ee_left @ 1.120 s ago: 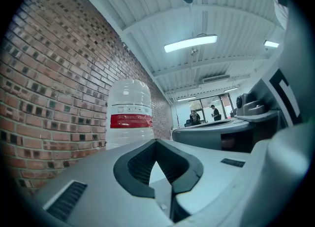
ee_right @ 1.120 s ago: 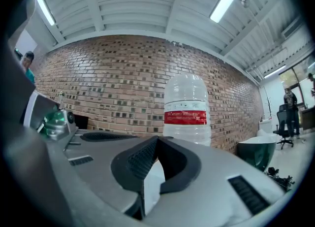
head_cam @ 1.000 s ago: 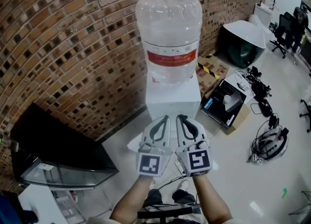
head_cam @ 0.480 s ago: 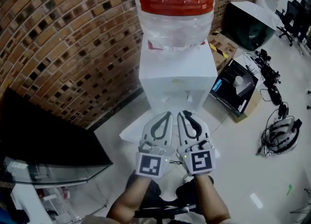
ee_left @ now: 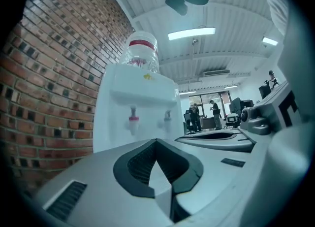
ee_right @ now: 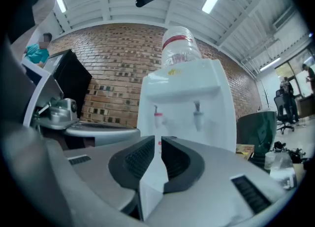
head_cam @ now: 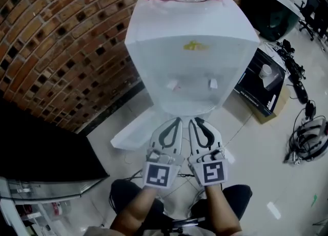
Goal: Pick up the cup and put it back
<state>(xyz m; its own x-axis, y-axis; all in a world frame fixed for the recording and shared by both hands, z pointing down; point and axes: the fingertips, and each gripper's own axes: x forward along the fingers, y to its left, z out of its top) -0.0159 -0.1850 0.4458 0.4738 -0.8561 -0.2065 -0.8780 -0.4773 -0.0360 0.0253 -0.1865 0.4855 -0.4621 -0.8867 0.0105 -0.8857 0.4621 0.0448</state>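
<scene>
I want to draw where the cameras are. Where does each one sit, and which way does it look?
Head view: on the person's head, looking steeply down at the water dispenser; it shows both forearms, the left claw and the right claw.
Left gripper view: on the left claw, looking along its shut jaws toward the water dispenser's taps; the right claw shows beside it.
Right gripper view: on the right claw, its jaws slightly apart and empty, facing the water dispenser; the left claw shows beside it.
Shared: all three see the water dispenser and the brick wall.
</scene>
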